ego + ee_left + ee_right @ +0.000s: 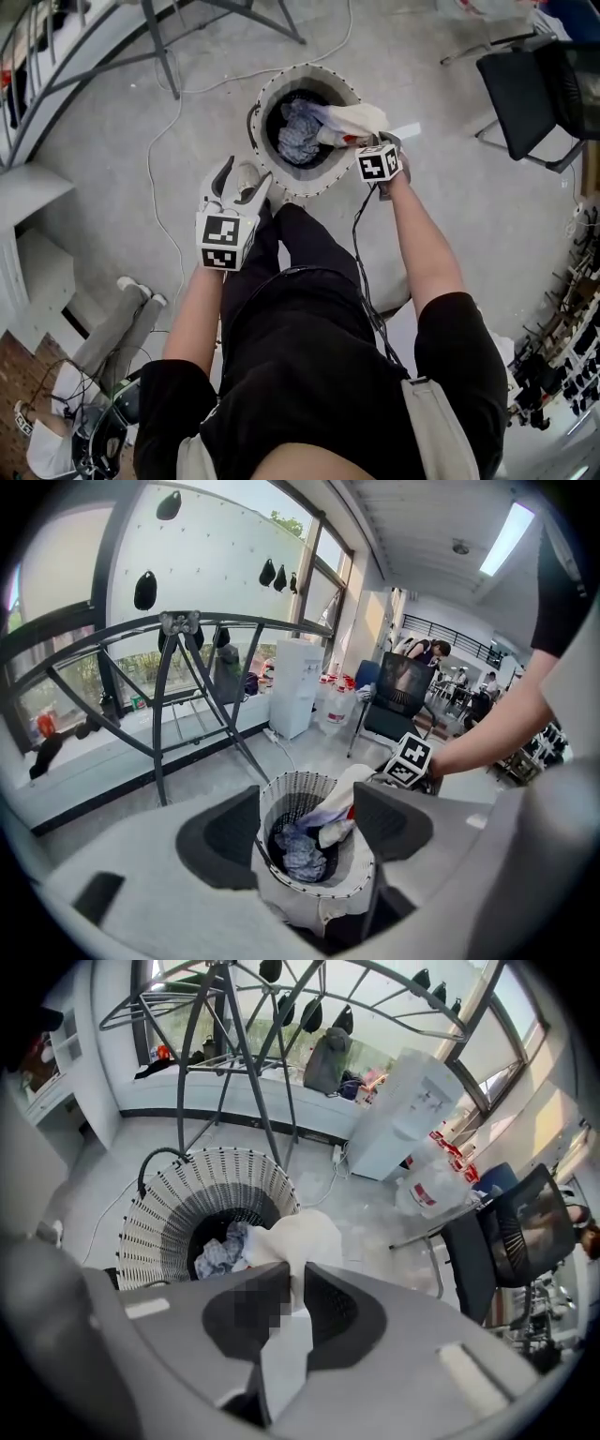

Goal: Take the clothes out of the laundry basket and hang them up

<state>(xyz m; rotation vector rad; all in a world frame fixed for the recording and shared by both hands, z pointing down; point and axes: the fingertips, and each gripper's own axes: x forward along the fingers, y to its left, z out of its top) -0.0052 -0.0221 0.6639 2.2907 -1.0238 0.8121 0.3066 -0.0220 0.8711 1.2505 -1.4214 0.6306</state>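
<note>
Right gripper (291,1271) clamped on white garment (298,1234) above laundry basket (155,1206), left of centre; left gripper (307,810) spread, empty. Soft, light, floppy: pinch a bunched fold.

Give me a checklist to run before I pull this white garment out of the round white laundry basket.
1. Right gripper shut on the white fabric garment: ok.
2. Garment free of the round white perforated laundry basket: not ok, one end lies inside.
3. Left gripper open and empty above the basket: ok.
4. Blue patterned cloth untangled from the white garment: cannot tell.
5. Bare bar on the dark metal drying rack: ok.
</note>
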